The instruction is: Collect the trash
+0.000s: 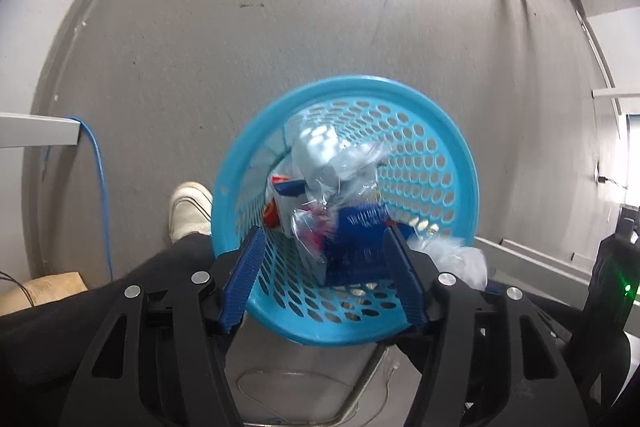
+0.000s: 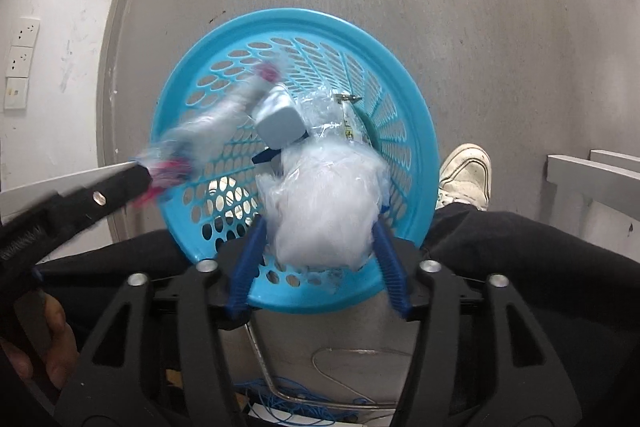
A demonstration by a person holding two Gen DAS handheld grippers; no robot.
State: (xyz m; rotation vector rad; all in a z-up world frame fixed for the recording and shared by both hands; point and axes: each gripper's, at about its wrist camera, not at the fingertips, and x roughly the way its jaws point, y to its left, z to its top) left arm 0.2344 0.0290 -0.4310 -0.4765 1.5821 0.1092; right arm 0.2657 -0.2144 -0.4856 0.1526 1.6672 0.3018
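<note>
A blue perforated plastic basket [image 1: 452, 155] stands on the grey floor and holds wrappers, clear plastic and a blue packet [image 1: 360, 247]. My left gripper [image 1: 326, 255] is open above its near rim, with the blue packet and a clear wrapper [image 1: 308, 227] between its fingers, untouched by the pads. In the right wrist view the basket [image 2: 404, 99] fills the middle. My right gripper [image 2: 320, 239] is open around a crumpled clear plastic bag [image 2: 324, 199] over the basket. The left gripper [image 2: 120, 183] shows at the left, with a blurred clear and pink wrapper [image 2: 216, 131] at its tip.
A person's white shoe [image 1: 191, 211] and black trouser leg stand beside the basket. A blue cable [image 1: 100, 179] hangs at the left by a white table edge [image 1: 38, 133]. Wall sockets [image 2: 20, 63] are on the white wall. A brown paper bag [image 1: 44, 289] lies at lower left.
</note>
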